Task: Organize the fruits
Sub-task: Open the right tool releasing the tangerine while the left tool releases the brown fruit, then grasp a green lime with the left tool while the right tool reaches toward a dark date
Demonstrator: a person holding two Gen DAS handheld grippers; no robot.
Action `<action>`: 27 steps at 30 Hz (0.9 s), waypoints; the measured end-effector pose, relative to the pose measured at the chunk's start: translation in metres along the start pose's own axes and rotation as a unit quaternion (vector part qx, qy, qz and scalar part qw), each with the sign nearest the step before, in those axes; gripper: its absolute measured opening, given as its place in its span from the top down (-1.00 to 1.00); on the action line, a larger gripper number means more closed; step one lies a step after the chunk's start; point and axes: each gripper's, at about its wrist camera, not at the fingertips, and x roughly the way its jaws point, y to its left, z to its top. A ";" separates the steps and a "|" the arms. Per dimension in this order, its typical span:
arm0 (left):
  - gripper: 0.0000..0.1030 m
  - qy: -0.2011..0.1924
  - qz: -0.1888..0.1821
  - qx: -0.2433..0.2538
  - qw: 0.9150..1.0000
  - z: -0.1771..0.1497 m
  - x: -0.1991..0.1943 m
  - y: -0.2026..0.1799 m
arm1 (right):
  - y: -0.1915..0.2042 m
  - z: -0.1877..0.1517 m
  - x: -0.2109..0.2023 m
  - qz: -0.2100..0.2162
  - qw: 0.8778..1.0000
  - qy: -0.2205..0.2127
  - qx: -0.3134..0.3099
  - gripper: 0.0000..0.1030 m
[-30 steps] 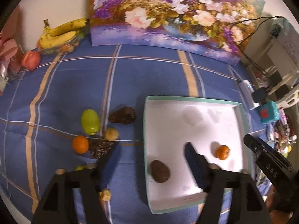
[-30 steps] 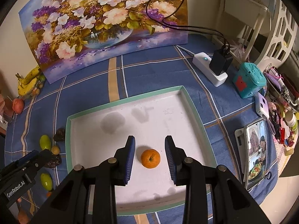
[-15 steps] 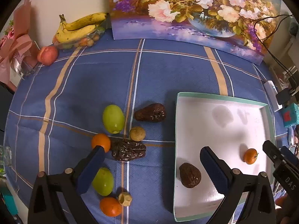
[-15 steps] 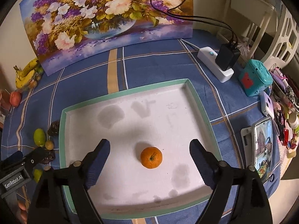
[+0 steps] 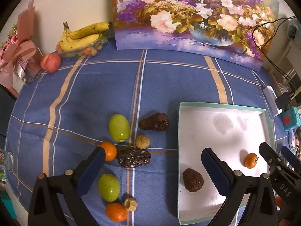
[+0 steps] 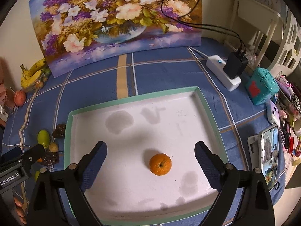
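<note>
A white tray with a green rim [image 5: 180, 131] [image 6: 68, 131] lies on the blue checked cloth. In it rest a small orange [image 6: 160, 164] [image 5: 250, 160] and a brown wrinkled fruit [image 5: 192, 179]. My right gripper [image 6: 150, 150] hangs over the tray, its jaws still opening; the orange lies between them, untouched. My left gripper [image 5: 153, 162] stands open, straddling the tray's left rim. Left of the tray lie loose fruits: a dark wrinkled one [image 5: 134, 159], two green ones [image 5: 119, 128], two oranges [image 5: 109, 150], a brown pear shape [image 5: 154, 124] and two small tan ones [image 5: 142, 141].
A flower painting [image 5: 188, 15] leans on the back wall. Bananas [image 5: 82, 35] and a peach [image 5: 50, 63] sit at the back left. A power strip [image 6: 223, 73], a teal box [image 6: 263, 84] and a phone [image 6: 269, 154] crowd the right edge.
The right jaws spread away from the orange, leaving it on the tray. The left jaws widened and the left view swung left, from over the tray to the loose fruits.
</note>
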 end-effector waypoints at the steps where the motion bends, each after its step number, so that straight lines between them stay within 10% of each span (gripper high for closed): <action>1: -1.00 -0.002 0.000 0.000 1.000 0.000 -0.001 0.001 | 0.003 0.000 -0.001 -0.001 1.000 -0.004 -0.003 -0.83; 15: -1.00 -0.036 -0.010 -0.024 0.999 -0.012 -0.024 0.042 | 0.059 -0.022 -0.003 0.009 0.996 -0.013 -0.090 -0.83; 27: -1.00 -0.067 -0.049 -0.087 0.993 -0.017 -0.050 0.117 | 0.094 -0.032 -0.008 0.124 0.989 0.016 -0.080 -0.83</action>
